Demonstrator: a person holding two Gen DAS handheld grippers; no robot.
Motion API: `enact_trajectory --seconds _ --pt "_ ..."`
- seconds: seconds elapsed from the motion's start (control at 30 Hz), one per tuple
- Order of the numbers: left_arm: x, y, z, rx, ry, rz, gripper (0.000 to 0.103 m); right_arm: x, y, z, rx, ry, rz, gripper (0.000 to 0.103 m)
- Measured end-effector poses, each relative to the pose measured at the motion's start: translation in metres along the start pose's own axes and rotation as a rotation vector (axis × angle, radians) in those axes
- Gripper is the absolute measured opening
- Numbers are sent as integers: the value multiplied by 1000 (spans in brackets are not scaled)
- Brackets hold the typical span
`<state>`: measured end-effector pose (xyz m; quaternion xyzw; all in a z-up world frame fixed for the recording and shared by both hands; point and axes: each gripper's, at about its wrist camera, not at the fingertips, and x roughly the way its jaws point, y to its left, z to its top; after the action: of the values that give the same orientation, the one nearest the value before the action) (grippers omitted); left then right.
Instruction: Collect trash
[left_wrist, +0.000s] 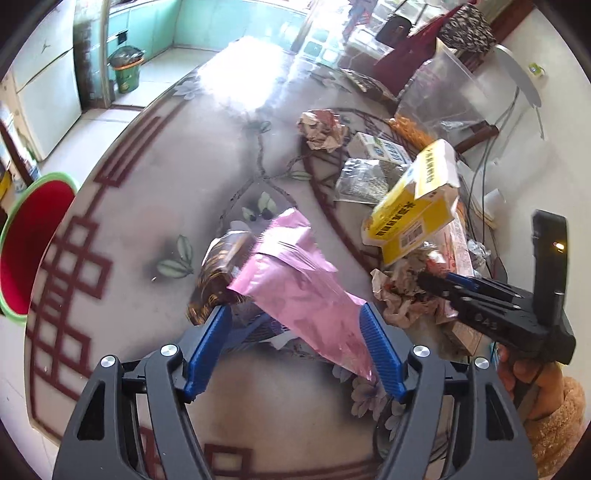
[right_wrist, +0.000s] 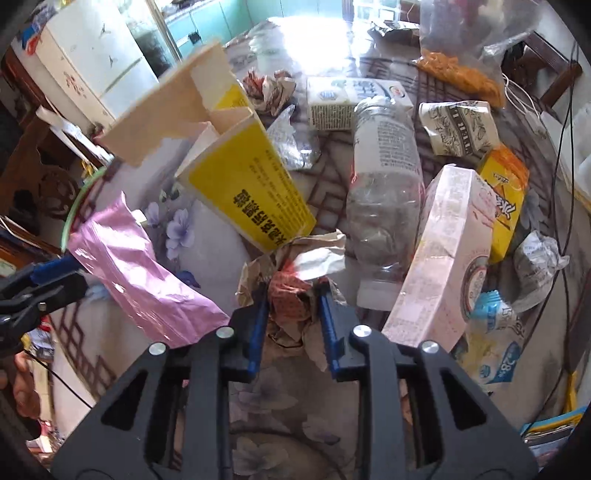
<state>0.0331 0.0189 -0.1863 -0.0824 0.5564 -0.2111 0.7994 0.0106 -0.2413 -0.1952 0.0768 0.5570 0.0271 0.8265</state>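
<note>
On the flower-patterned table (right_wrist: 280, 424), trash crowds the right gripper (right_wrist: 291, 295), whose blue jaws are pressed narrow on a crumpled paper wad (right_wrist: 295, 273) lying just ahead of it. A pink foil wrapper (right_wrist: 144, 273) lies close on its left, a pink box (right_wrist: 443, 258) leans close on its right, and a torn yellow carton (right_wrist: 251, 184) tilts over the wad from behind. A clear plastic bottle (right_wrist: 384, 192) lies between carton and pink box; farther back sit a white milk carton (right_wrist: 332, 103) and a plastic bag (right_wrist: 461, 70) holding orange snacks. In the left wrist view the left gripper (left_wrist: 295, 317) stands wide, the pink wrapper lying between its jaws against the right one, a brown wrapper (left_wrist: 218, 280) just beyond. At the table's left edge stands a red, green-rimmed bin (left_wrist: 29, 251); I cannot tell what is in it.
</note>
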Motion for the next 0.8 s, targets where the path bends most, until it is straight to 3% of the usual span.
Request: enact_trajectory --seconds 0.23,0.37,0.53,0.63,0.7,0.73,0.8 --pt "11 7 -6 -57 53 -69 68 -36 -5 1 51 -86 63 25" --pt "21 -2 -7 -54 87 -63 68 -41 -9 4 64 -97 68 25" --pt "-7 -11 -2 83 -38 67 70 -49 -13 -3 64 -105 65 25" --pt "13 -5 13 159 9 154 80 -47 -12 -5 60 -98 68 25" --pt "32 -4 17 214 59 216 80 -48 -9 -7 53 -98 78 25" --pt "41 -4 15 251 58 270 80 -49 -7 -7 49 -100 82 25" --pt "47 2 15 255 48 297 78 -55 -3 -8 41 -113 98 25"
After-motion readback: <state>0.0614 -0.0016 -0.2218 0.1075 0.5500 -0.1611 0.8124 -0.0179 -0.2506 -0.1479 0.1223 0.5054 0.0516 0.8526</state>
